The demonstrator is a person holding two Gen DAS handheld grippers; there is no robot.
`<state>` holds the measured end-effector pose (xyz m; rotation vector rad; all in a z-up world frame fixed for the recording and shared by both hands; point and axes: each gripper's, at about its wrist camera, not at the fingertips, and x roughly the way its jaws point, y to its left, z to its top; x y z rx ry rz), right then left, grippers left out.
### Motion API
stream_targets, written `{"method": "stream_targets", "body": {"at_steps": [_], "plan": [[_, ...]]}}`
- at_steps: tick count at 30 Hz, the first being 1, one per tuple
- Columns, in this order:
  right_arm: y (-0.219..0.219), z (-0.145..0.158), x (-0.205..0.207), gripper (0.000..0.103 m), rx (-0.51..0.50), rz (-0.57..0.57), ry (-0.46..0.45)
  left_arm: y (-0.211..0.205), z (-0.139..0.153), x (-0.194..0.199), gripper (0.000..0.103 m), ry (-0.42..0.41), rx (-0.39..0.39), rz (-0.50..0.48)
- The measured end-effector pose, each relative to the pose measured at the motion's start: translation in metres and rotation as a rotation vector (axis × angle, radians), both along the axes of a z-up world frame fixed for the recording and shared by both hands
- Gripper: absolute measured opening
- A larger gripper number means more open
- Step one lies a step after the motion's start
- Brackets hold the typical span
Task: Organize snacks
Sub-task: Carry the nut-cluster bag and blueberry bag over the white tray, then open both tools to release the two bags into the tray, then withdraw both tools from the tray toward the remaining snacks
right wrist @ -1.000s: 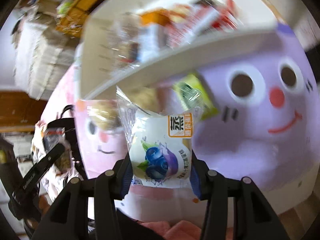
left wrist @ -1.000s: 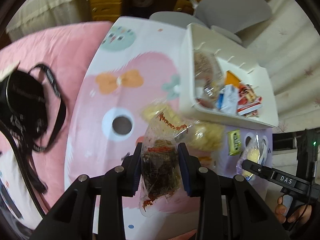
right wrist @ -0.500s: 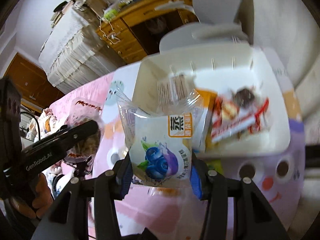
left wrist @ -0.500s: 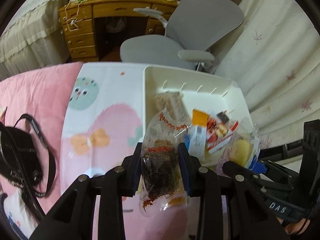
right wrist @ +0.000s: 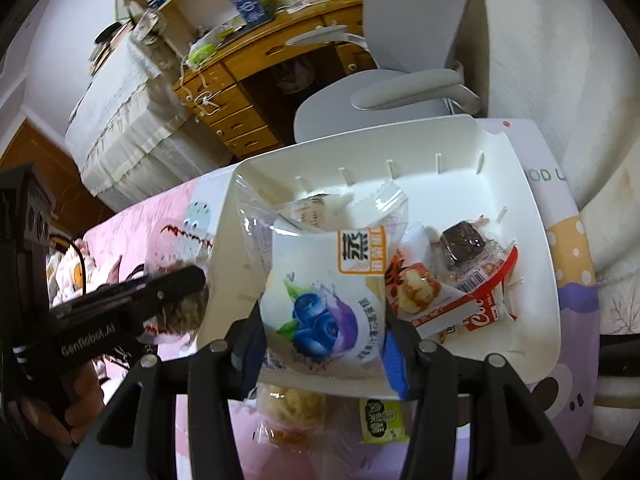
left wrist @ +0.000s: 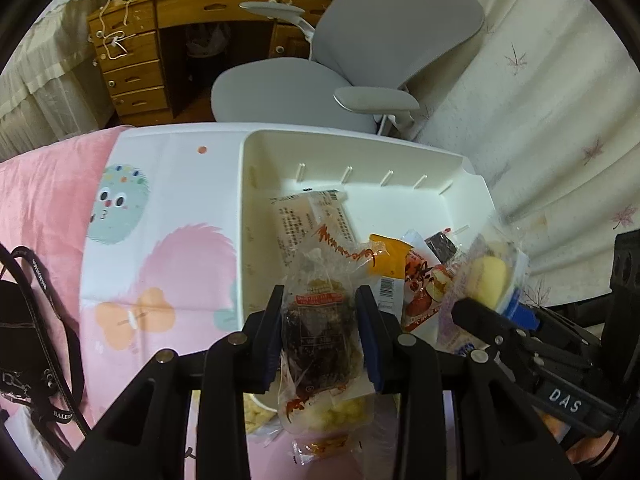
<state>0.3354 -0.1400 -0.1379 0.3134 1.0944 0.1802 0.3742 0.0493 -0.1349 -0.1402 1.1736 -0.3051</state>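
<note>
1. A bed with a pink blanket (left wrist: 44,208) carries a cartoon-printed mat (left wrist: 168,216); behind it stand a wooden desk (left wrist: 132,40) and a grey chair (left wrist: 360,52).
2. A white bin (left wrist: 460,184) sits on the mat at its far side, near the chair. Inside lie a pale text-printed packet (left wrist: 308,220), an orange packet (left wrist: 390,258), a red-and-white packet (right wrist: 476,304) and a dark brown wrapped square (right wrist: 464,242).
3. The right gripper (right wrist: 324,344) is over the bin's near wall with a blueberry bun pack (right wrist: 324,300) between its pads; its jaws are opening, and the pack still sits in the gap, touching both pads.
4. The left gripper (left wrist: 320,332) is pinched on a clear pack with a dark cake (left wrist: 320,320), held over the bin's near-left corner.
5. A black bag (left wrist: 20,344) with a strap lies on the blanket, well apart from the bin on the left.
6. On the mat just in front of the bin lie a pack of yellow puffs (right wrist: 292,404), a small green packet (right wrist: 382,420) and a small orange-tinted wrapper (right wrist: 284,438).
7. A hand (right wrist: 80,412) grips the left gripper's handle in the right wrist view.
</note>
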Motion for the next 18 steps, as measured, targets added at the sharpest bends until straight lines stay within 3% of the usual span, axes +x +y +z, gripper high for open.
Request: {"method": "stream_targets", "body": {"at_steps": [1,2,4,8,18], "plan": [[-0.003,-0.004,0.002,0.053,0.007,-0.007,0.017,-0.003,-0.001,0.001,0.037,0.002,0.003,-0.004],[-0.004,-0.007,0.003,0.056,0.012,-0.007,0.028,-0.005,-0.001,0.001,0.053,0.005,0.007,-0.010],[-0.008,-0.010,0.004,0.058,0.022,-0.015,0.043,-0.008,0.000,0.001,0.068,0.003,0.009,-0.012],[-0.010,-0.006,0.002,0.062,0.014,-0.014,0.031,-0.004,0.004,-0.002,0.068,0.011,0.000,0.007],[-0.008,0.016,-0.020,0.062,0.014,-0.015,-0.007,0.009,0.026,-0.022,0.074,-0.011,0.011,0.045]]}}
